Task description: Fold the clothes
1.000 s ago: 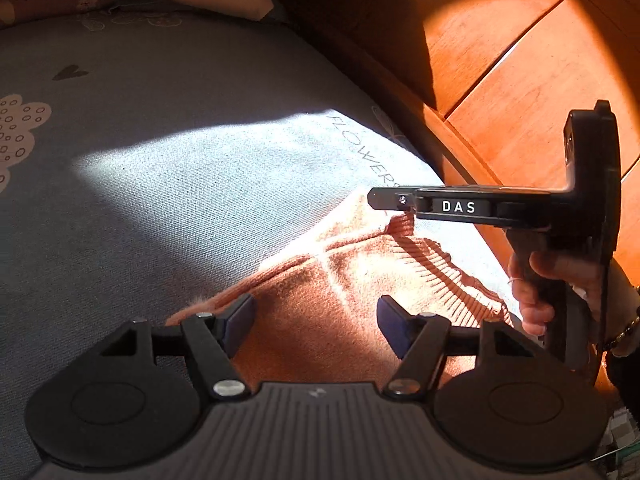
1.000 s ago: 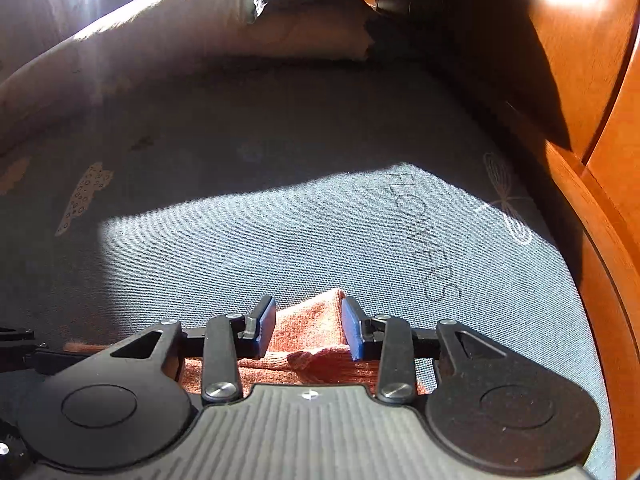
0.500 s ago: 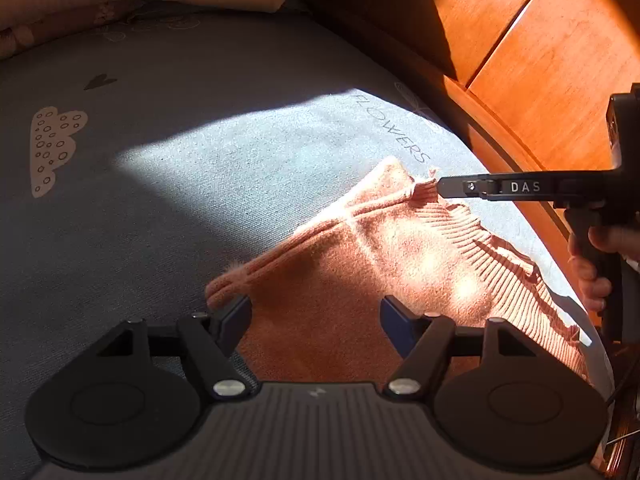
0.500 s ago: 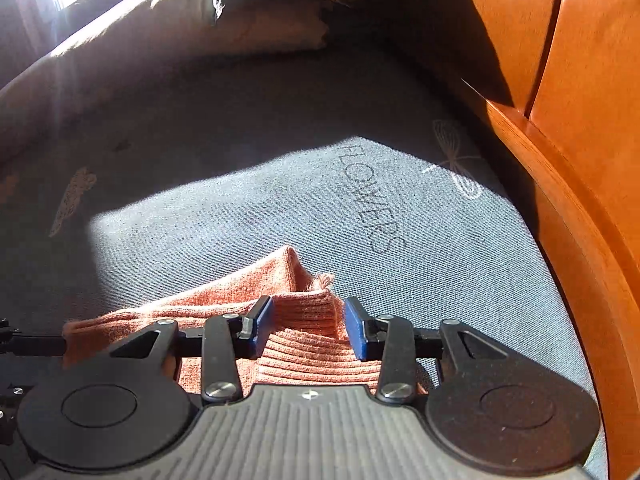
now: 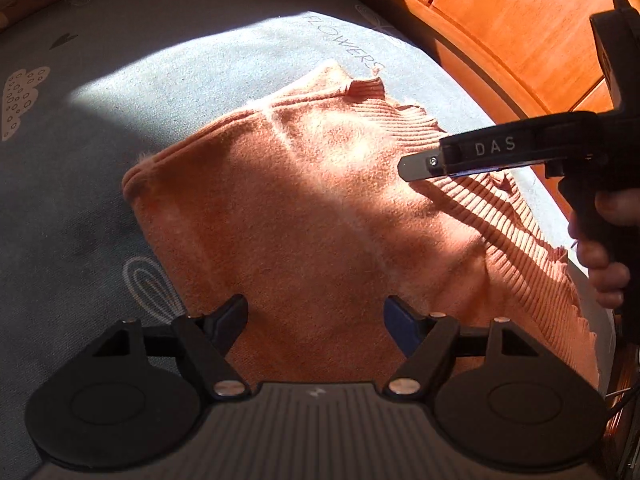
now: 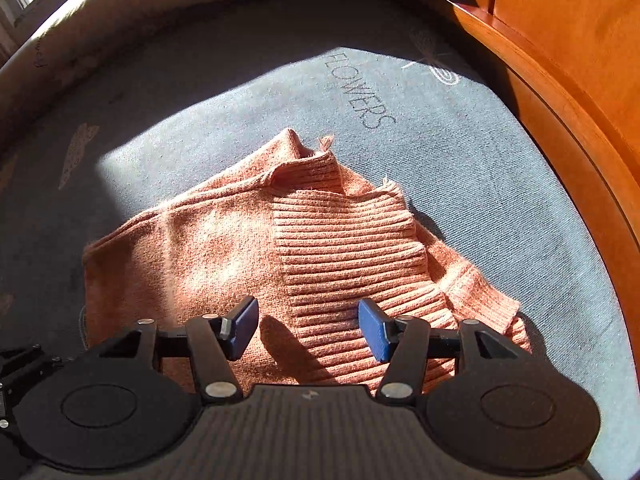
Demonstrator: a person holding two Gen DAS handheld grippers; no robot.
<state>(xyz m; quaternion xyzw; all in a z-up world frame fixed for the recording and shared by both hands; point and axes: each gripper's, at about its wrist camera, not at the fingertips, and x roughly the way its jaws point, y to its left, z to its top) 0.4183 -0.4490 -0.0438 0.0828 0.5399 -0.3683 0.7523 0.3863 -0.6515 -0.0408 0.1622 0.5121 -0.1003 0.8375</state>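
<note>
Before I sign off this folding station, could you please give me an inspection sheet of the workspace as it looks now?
Surface: grey printed bedsheet, partly sunlit, lettered FLOWERS.
Job's things: orange knit sweater lying folded on the sheet, ribbed hem on top.
Clutter: nothing seen.
Grippers: left gripper opening, nothing between the pads; right gripper opening above the ribbing, gripping nothing.
Cables: thin wire at the right edge of the left view.
Surroundings: wooden bed frame; beige bedding behind.
</note>
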